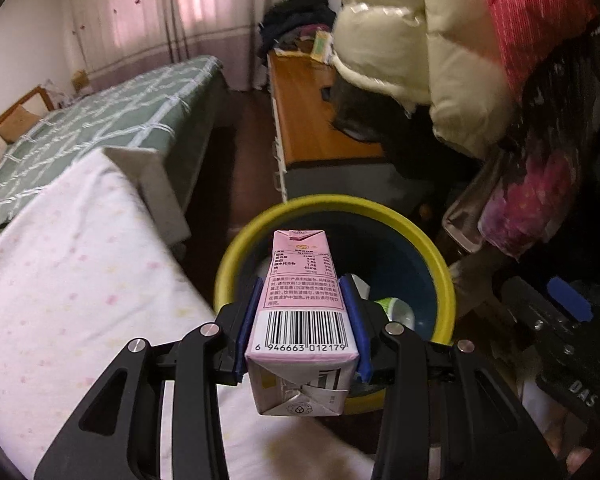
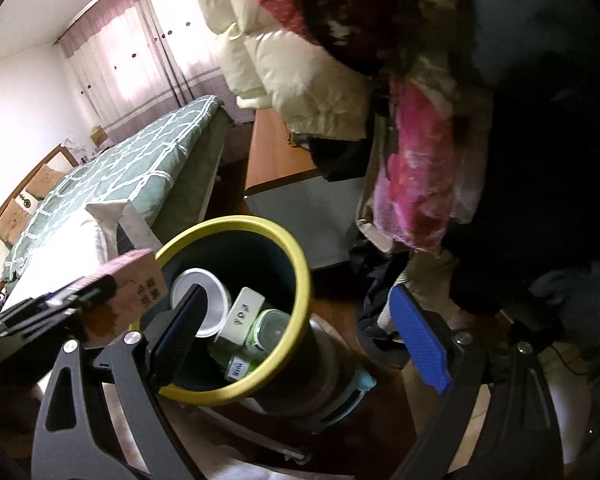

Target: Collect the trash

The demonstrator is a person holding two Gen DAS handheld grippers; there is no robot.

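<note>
The left gripper [image 1: 304, 320] was clamped on a pink rectangular milk carton [image 1: 300, 316], its blue pads pressed to both sides, barcode face up. The carton hung over the near rim of the round yellow-rimmed dark waste bin [image 1: 440, 264], not yet inside it. The right gripper [image 2: 300, 332] stood wide apart and empty, one finger over the bin's mouth, the other outside its rim. Inside the bin lay a white plastic cup [image 2: 204, 300], a white box [image 2: 242, 312] and a green-labelled container [image 2: 268, 328]. Beyond the bin stood a green quilted bed [image 1: 112, 120].
</note>
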